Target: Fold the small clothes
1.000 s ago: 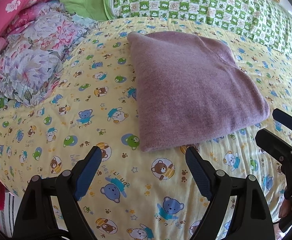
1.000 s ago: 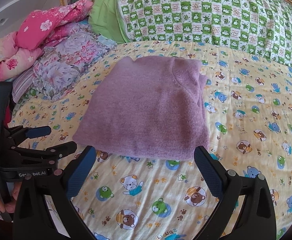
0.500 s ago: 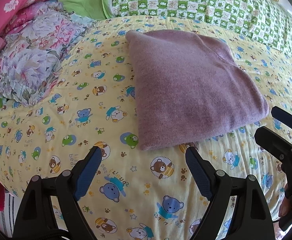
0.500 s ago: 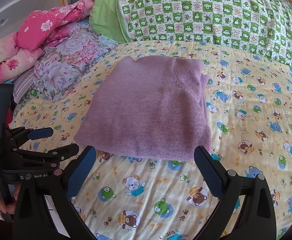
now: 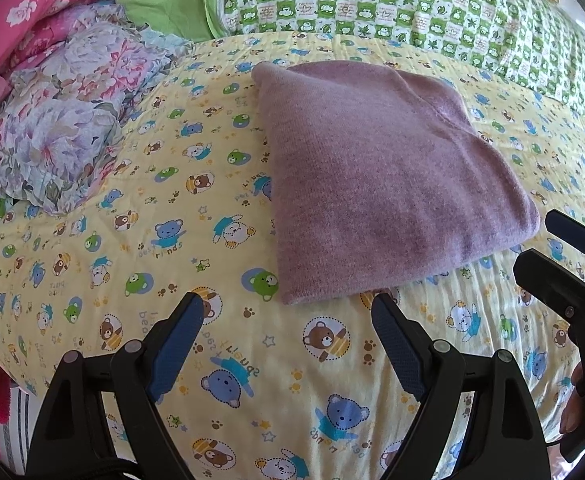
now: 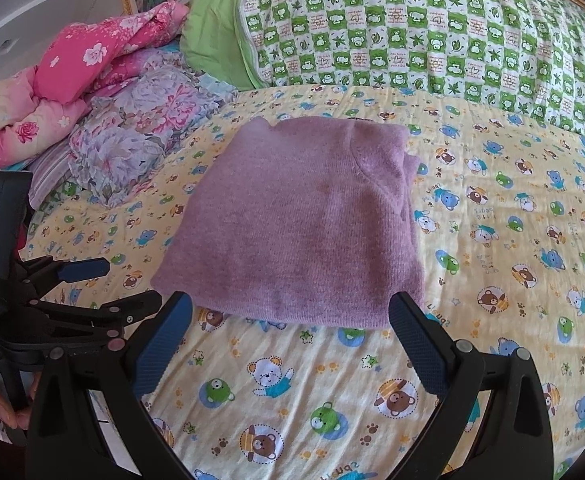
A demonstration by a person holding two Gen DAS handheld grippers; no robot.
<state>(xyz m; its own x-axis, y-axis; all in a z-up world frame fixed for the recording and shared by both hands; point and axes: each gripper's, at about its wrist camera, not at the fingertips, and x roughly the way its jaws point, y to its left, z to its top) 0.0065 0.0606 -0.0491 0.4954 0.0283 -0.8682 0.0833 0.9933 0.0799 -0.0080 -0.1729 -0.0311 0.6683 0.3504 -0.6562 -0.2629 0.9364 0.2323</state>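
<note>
Mauve knit fabric, folded into a flat rectangular garment (image 5: 380,184), lies on a yellow quilted bedspread printed with cartoon bears (image 5: 140,248). Left wrist view: the left gripper (image 5: 288,320), black with blue-padded fingers (image 5: 180,340), is spread wide and holds nothing; its fingertips sit just short of the garment's near edge, apart from it. At the right edge the right gripper (image 5: 548,240) appears side-on, its jaws parted and empty, just beside the garment's near right corner; part of a hand (image 5: 584,404) grips its handle. A crumpled lilac floral cloth (image 5: 68,120) lies left of the garment, a pink floral quilt (image 5: 24,12) behind that. A green-and-white checked pillow (image 5: 372,0) lies along the far side of the bed.

Right wrist view: the right gripper (image 6: 292,320) is likewise wide open and empty, its fingertips at the near edge of the folded garment (image 6: 300,224); contact cannot be judged. The left gripper (image 6: 128,284) enters from the left, jaws apart, near the garment's near left corner. The floral cloth (image 6: 140,136), pink quilt (image 6: 72,76) and checked pillow (image 6: 412,28) border the bedspread (image 6: 512,220).
</note>
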